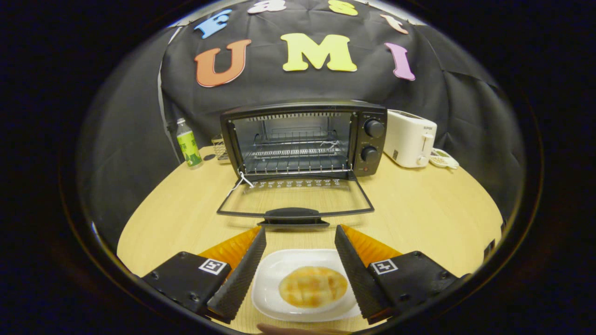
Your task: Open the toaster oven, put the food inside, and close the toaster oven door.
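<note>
Gripper (300, 232) seen with fingers spread wide, nothing clamped. White plate (272, 274) with round golden bun (313, 286) lies on the wooden table (419, 209) between the fingers. Just beyond the fingertips, toaster oven (305, 139) stands with glass door (295, 197) dropped flat, wire rack (295, 153) exposed. Bottle (188, 143) noted beside it, white toaster (409, 138) on the other side

The black toaster oven (305, 139) stood at twelve o'clock, door (295, 197) flat open; the round bun (313, 286) lay on its white plate (270, 274) between the open claw (300, 237) fingers.
</note>
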